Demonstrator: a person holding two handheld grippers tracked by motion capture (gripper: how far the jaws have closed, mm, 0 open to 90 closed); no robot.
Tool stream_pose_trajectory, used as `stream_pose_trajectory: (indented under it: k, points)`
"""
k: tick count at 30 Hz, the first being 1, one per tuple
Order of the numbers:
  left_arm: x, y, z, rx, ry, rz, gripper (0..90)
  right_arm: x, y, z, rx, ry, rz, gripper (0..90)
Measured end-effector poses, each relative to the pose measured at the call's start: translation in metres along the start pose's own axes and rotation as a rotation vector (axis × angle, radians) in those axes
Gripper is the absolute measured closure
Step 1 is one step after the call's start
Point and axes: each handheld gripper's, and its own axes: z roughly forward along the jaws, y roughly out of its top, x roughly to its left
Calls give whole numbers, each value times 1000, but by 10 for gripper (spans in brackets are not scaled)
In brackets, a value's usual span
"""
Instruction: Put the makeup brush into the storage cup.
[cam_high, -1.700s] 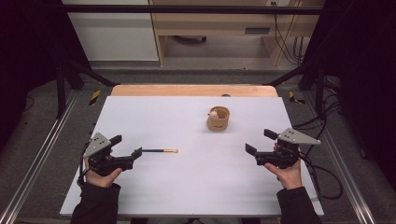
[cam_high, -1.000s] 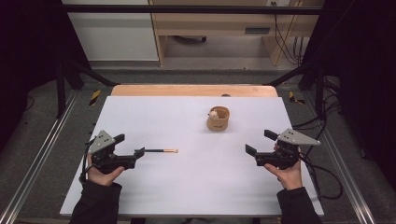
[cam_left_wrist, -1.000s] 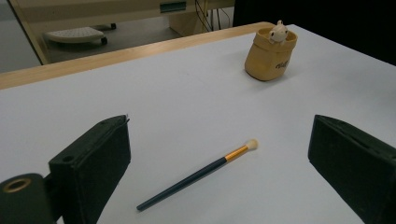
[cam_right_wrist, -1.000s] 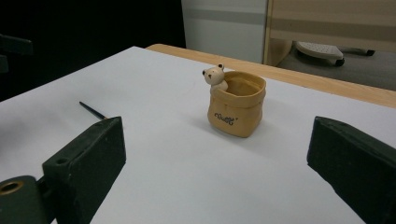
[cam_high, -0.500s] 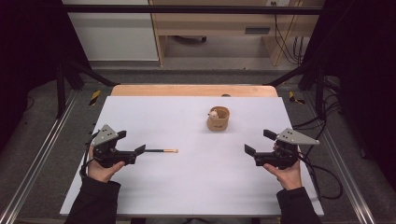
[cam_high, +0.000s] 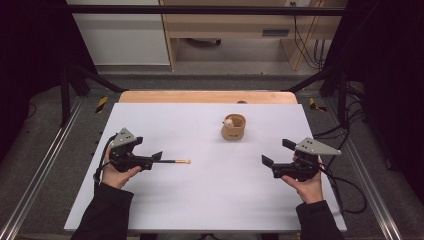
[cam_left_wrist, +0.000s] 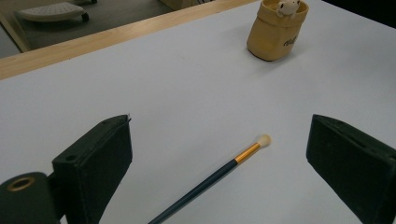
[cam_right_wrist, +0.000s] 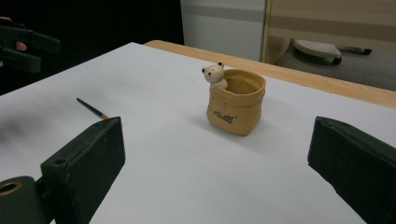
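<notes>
The white desk (cam_high: 210, 200) carries 2 things well apart: a tan bear pot (cam_high: 233, 127) standing upright, probably the brush's holder, and a thin brush (cam_high: 175, 161). The left tongs (cam_high: 156, 158) straddle its handle, released; the right tongs (cam_high: 278, 153) wait, also released.

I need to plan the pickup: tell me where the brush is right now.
In the high view the brush lies flat on the white table, left of centre, its handle end between the open jaws of the left gripper, its tip pointing right.
</notes>
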Motion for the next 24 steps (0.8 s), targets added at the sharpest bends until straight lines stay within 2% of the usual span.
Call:
stream_pose_trajectory:
  k: [6, 8, 13, 20, 24]
  points:
    - [0, -1, 12, 36, 0, 5, 71, -1, 0, 0, 2, -1, -3, 43]
    - [-1, -2, 17, 43, -3, -5, 70, 0, 0, 1, 2, 0, 5, 43]
    - [-2, -3, 22, 69, -1, 16, 70, 1, -1, 3, 10, 7, -4, 47]
    - [-4, -5, 30, 95, -1, 25, 74, 2, -3, 6, 23, 8, -13, 45]
    - [-4, -8, 38, 129, -6, 33, 76, 2, -3, 6, 21, 9, -13, 44]
